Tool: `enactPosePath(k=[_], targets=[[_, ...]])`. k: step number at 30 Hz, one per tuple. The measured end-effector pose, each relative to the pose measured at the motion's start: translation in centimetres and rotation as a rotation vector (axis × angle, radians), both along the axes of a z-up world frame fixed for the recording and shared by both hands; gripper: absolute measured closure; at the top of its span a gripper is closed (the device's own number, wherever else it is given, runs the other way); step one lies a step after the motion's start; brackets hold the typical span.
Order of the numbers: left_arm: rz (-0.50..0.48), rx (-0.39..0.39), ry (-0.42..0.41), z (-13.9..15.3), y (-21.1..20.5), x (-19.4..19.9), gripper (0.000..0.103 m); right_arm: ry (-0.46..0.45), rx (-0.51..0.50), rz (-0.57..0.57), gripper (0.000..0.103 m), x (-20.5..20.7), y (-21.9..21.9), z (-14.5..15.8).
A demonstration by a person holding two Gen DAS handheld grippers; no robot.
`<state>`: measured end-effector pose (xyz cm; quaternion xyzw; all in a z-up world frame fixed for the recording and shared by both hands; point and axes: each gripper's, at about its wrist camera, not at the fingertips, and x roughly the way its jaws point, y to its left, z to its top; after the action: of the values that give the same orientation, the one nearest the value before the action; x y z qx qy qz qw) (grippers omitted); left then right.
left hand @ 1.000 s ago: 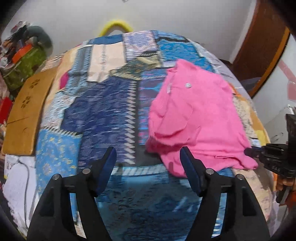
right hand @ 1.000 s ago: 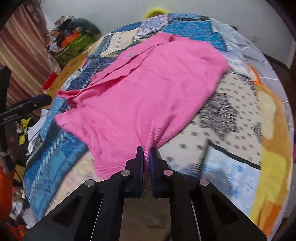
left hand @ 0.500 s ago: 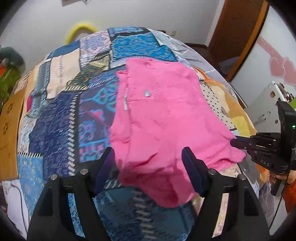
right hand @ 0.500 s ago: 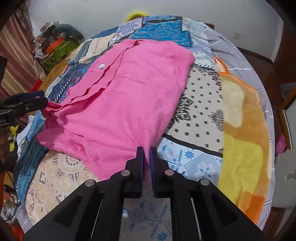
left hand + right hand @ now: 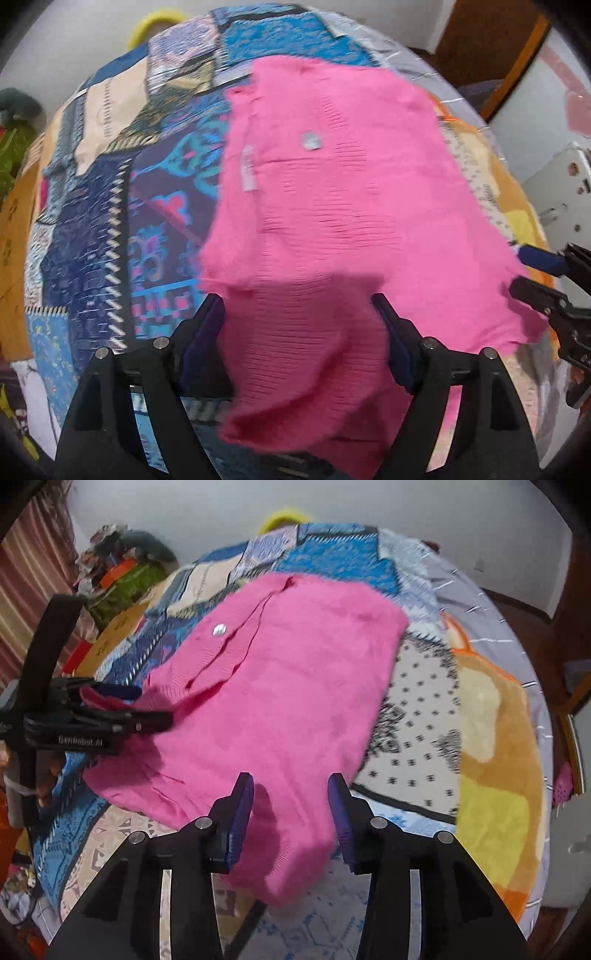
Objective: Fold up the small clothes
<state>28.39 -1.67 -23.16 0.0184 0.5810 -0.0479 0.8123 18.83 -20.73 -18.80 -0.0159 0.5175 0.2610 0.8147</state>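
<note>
The pink garment (image 5: 280,701) lies on the patchwork bedcover (image 5: 424,716), its near edge toward six o'clock. The right gripper (image 5: 291,812) has just been opening; its jaws now stand apart, the pink hem between them but not pinched. The left gripper (image 5: 299,328) is spread wide over the cloth, at nine o'clock in the right view.

- Garment (image 5: 280,701): pink knit cloth, matt, finely ribbed, lying between both grippers' fingers; one shiny button (image 5: 219,629).
- Quilt (image 5: 413,716) beyond the fingers: patchwork printed cloth, matt.
- Fingers (image 5: 240,812): matt black, probably plastic, with blue pads and bright metal pins.
</note>
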Motion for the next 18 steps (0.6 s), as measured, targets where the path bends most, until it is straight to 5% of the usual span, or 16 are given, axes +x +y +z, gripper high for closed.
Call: enactPosePath(k=[4,14,18], targets=[[0.065,-0.034,-0.016,0.2,3.2,-0.2,0.022,0.012,-0.02,0.032,0.064,-0.2,0.7,-1.1],[0.275,0.087,0.008,-1.1,12.0,-2.2,0.022,0.013,-0.003,0.027,0.06,-0.4,0.2,-1.3],[0.311,0.045,0.021,-1.0,13.3,-3.3,0.022,0.013,0.004,0.015,0.057,-0.4,0.0,-1.4]])
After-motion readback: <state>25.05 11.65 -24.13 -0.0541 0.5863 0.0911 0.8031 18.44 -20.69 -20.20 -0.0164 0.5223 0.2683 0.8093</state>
